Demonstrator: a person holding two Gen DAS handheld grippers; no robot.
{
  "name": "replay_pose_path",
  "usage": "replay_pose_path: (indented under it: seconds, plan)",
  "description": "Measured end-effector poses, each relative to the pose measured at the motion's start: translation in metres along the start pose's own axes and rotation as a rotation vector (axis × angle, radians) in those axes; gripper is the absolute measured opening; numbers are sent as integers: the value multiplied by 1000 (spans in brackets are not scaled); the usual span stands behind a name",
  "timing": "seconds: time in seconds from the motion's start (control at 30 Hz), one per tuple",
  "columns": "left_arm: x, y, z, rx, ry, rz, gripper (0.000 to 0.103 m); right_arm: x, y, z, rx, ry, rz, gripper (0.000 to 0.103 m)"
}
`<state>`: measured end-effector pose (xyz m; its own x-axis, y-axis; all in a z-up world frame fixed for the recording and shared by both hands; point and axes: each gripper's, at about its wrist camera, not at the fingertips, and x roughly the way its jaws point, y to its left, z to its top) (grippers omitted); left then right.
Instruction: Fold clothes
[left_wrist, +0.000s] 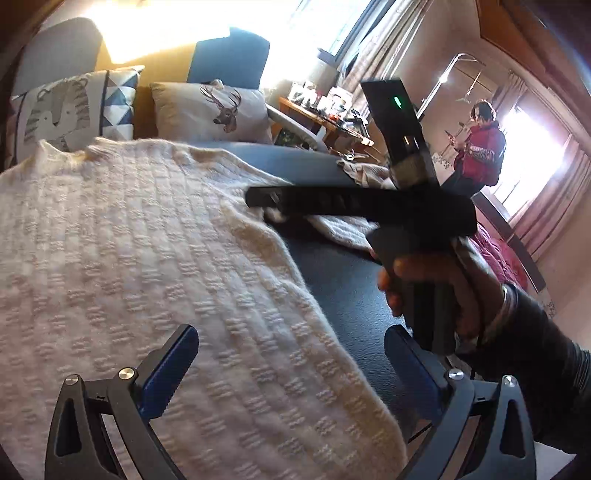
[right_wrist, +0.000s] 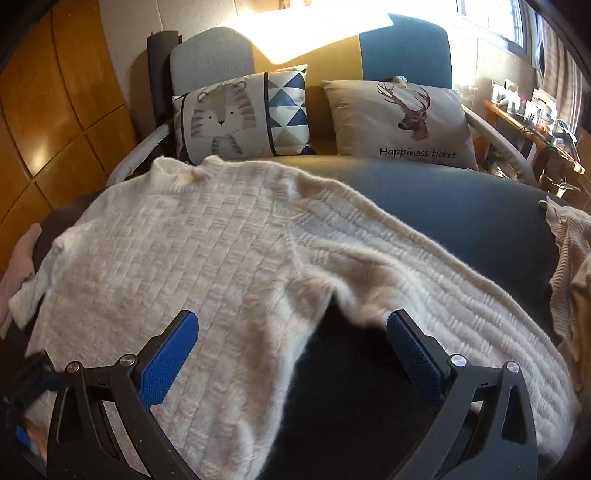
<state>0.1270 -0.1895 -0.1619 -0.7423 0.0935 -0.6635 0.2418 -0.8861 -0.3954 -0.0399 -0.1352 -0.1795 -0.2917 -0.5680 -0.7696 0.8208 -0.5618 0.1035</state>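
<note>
A white textured knit sweater (right_wrist: 207, 251) lies spread flat on a dark blue-black cushioned surface (right_wrist: 461, 206), collar toward the pillows. One sleeve (right_wrist: 461, 295) runs out to the right. My right gripper (right_wrist: 291, 354) is open low over the armpit, one blue pad over the body and the other by the sleeve. In the left wrist view the sweater (left_wrist: 147, 258) fills the left side. My left gripper (left_wrist: 291, 369) is open above its right edge, holding nothing. The right gripper (left_wrist: 258, 197) reaches in from the right, held by a hand (left_wrist: 424, 291), with its tip at the sleeve.
A tiger cushion (right_wrist: 240, 114) and a deer cushion (right_wrist: 402, 122) lean on the sofa back. A beige knit garment (right_wrist: 569, 251) lies at the right edge, pink cloth (right_wrist: 18, 273) at the left. A person in a red jacket (left_wrist: 480, 147) stands by the window. A cluttered wooden shelf (right_wrist: 532, 118) stands to the right.
</note>
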Motion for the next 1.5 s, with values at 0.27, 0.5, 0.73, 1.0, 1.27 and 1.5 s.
replay_pose_path:
  seconds: [0.27, 0.5, 0.73, 1.0, 1.27, 1.5]
  plan:
    - [-87, 83, -36, -126, -57, 226, 103, -25, 96, -69, -151, -15, 114, 103]
    - [-73, 101, -68, -188, -11, 226, 103, -7, 93, -97, -172, 61, 98, 103]
    - [-68, 81, -75, -140, -19, 159, 103, -3, 60, -89, -195, 98, 11, 103]
    - [-119, 121, -72, -266, -116, 193, 103, -5, 60, -96, -145, 68, -14, 103]
    - [-155, 144, -70, -330, -195, 257, 103, -6, 57, -97, -138, 59, -10, 103]
    - [-204, 177, -85, -415, -250, 379, 103, -7, 59, -98, -137, 48, -17, 103]
